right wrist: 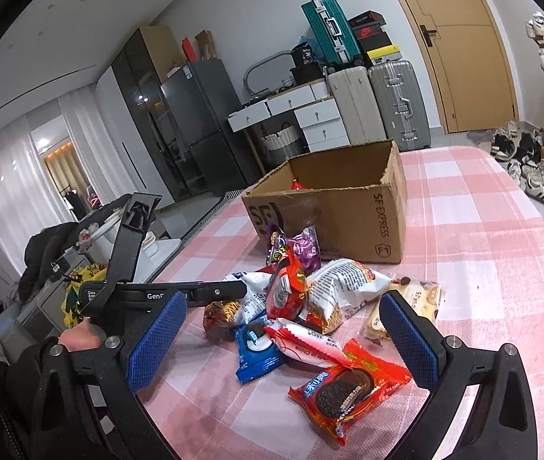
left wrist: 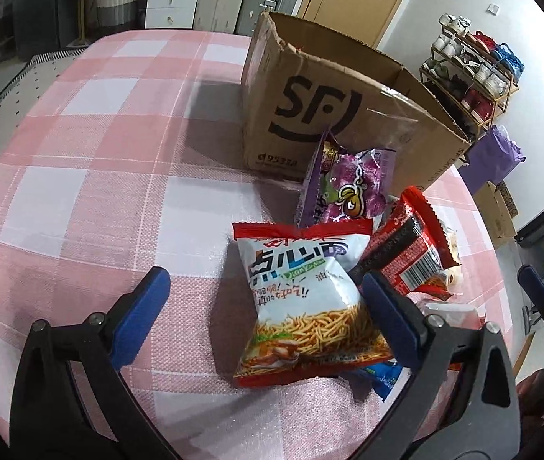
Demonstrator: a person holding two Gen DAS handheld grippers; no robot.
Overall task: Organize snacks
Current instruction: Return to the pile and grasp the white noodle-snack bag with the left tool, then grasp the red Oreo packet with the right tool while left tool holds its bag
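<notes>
Reaching for the next packet — most of the snack pile was not yet boxed.

We had the left gripper (left wrist: pixel 260 295) spread wide and holding nothing, its right pad just touching the white noodle-snack bag (left wrist: pixel 302 299) at about 5 o'clock of the cardboard box (left wrist: pixel 333 115). The right gripper (right wrist: pixel 283 329) also stood wide and empty over the red cookie packet (right wrist: pixel 348 387). We judged the next move was to centre the left jaws and close; one packet seemed already boxed, though we saw little.
</notes>
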